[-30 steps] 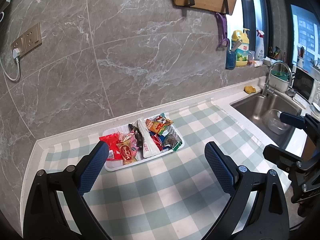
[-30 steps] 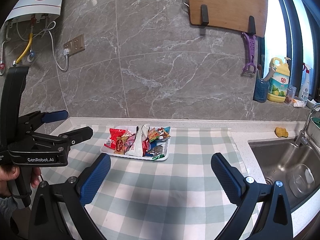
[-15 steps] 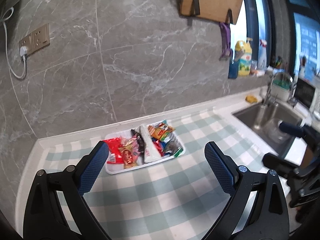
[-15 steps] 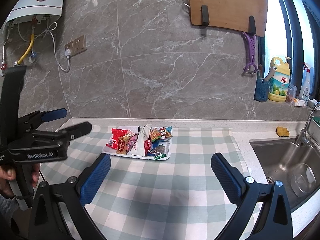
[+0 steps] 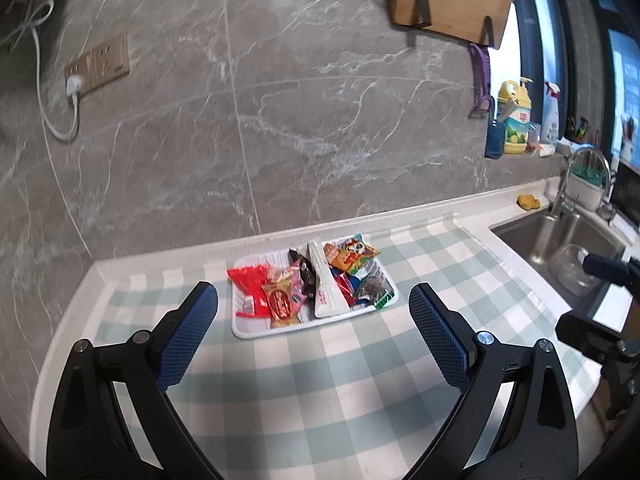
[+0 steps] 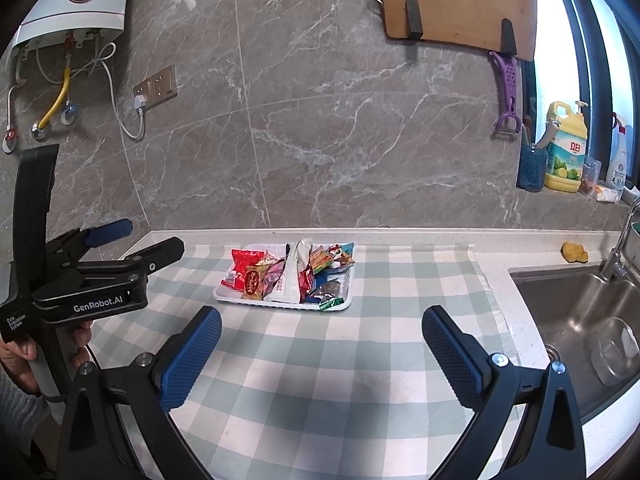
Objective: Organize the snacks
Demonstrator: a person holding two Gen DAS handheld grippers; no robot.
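A grey marble wall (image 6: 320, 120) fills the top of the frame. A brown wooden cutting board (image 6: 456, 0) hangs upper right. A shiny steel sink (image 6: 580, 308) sits lower right.

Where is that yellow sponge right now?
In the right wrist view the yellow sponge lies far right on the white countertop against the wall, just behind the sink and left of the faucet.

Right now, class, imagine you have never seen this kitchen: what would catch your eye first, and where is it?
First, the white tray heaped with bright snack packets, sitting on the checked cloth near the wall. Next, the wooden cutting board hanging high on the grey marble wall, and the steel sink at the right. Both open tools hover in front, holding nothing.
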